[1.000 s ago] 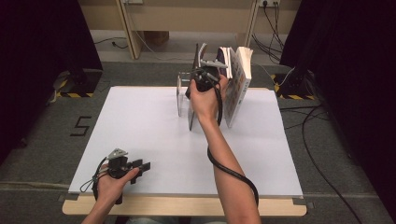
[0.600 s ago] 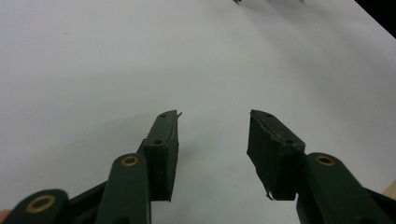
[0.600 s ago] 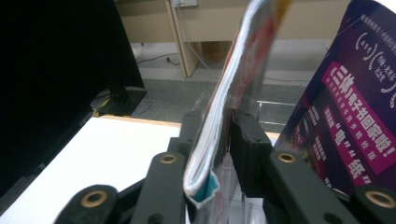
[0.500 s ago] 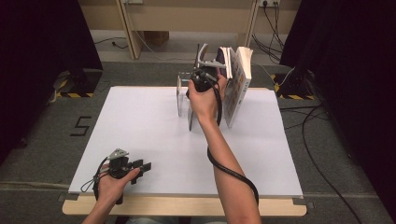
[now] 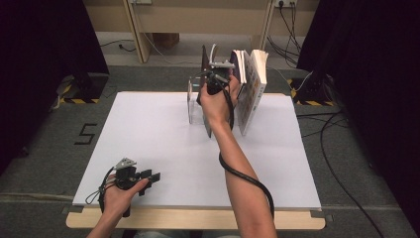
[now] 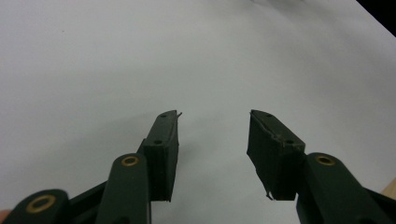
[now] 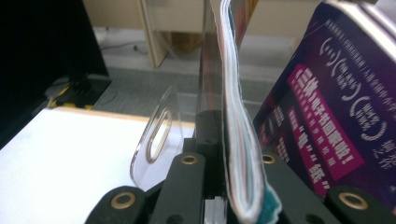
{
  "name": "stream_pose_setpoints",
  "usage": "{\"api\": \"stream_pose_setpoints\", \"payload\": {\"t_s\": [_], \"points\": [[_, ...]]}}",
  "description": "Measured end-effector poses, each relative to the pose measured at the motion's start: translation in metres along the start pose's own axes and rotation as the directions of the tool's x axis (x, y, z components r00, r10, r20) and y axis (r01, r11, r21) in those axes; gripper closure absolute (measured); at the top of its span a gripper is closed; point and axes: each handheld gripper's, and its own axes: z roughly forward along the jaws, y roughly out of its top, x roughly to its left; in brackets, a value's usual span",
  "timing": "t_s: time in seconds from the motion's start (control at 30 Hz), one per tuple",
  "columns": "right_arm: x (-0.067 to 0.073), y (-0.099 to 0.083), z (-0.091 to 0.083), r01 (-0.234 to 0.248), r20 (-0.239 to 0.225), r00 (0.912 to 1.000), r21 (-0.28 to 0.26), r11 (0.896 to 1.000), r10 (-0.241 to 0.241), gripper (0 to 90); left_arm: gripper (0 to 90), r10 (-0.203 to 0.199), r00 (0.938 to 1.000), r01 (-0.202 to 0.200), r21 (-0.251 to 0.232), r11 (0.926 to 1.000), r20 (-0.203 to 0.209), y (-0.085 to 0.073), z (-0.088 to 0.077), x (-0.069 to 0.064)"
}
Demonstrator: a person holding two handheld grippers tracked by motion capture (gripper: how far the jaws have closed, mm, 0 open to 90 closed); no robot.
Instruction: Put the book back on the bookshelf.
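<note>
White paper covers the table (image 5: 163, 129). Your right gripper (image 5: 214, 82) has just squeezed its jaws onto a thin book (image 7: 236, 140) beside the clear stand (image 7: 156, 135); your left gripper (image 6: 212, 140) rests spread near the table's front edge.

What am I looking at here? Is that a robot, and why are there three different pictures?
No robot: a person holds a hand tool with two black jaws in each hand. One camera looks down from above; two more ride on the tools, looking along their jaws. On the white table stands a clear acrylic book stand with upright books, one with a purple cover. The right gripper has just closed its jaws on a thin booklet at the stand. The left gripper rests near the table's front edge, jaws open, nothing between them.
</note>
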Motion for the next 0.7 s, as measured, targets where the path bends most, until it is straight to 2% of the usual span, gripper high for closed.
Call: {"api": "stream_pose_setpoints", "payload": {"t_s": [0.07,0.17,0.27,0.33,0.4,0.43,0.5,0.57,0.63,0.7], "points": [[0.003,-0.002,-0.001,0.012,0.027,0.9996,-0.034,0.999,-0.011,87.3,52.7,0.000,1.0000,0.000,0.000,1.0000,0.001,0.000,0.000,0.000],[0.006,-0.004,-0.001,0.007,0.052,0.9987,-0.072,0.997,-0.003,87.3,52.7,0.002,1.0000,-0.002,0.000,1.0000,0.004,0.000,0.000,0.000],[0.010,-0.006,0.001,0.006,0.069,0.9976,-0.071,0.997,-0.001,87.2,52.7,0.002,1.0000,-0.002,-0.002,1.0000,0.004,0.000,0.000,0.000],[0.013,-0.009,0.004,0.027,0.088,0.9959,-0.069,0.997,-0.020,87.1,52.7,0.003,1.0000,-0.003,-0.003,1.0000,0.004,0.000,0.000,0.000],[0.015,-0.010,0.003,0.032,0.066,0.9974,-0.069,0.997,-0.027,85.4,52.7,0.004,1.0000,-0.004,-0.003,1.0000,0.004,0.000,-0.001,0.000],[0.016,-0.010,0.003,0.035,0.064,0.9975,-0.059,0.998,-0.031,83.2,52.7,0.004,1.0000,-0.004,-0.003,1.0000,0.005,0.000,-0.001,0.000],[0.015,-0.010,0.001,0.021,0.027,0.9995,-0.065,0.998,-0.019,76.2,52.7,0.004,1.0000,-0.004,-0.005,1.0000,0.005,0.000,-0.001,0.000],[0.015,-0.011,-0.002,0.023,0.005,0.9997,-0.068,0.997,-0.022,73.9,52.7,0.002,1.0000,-0.002,-0.006,1.0000,0.004,0.000,-0.001,0.000],[0.014,-0.012,-0.004,0.020,-0.018,0.9996,-0.074,0.997,-0.022,67.8,52.7,0.003,1.0000,-0.003,-0.004,1.0000,0.003,0.000,0.000,0.000],[0.011,-0.013,-0.007,-0.001,-0.056,0.9984,-0.071,0.997,-0.003,65.3,52.7,0.002,1.0000,-0.002,-0.003,1.0000,0.005,0.000,-0.001,0.000]]}}
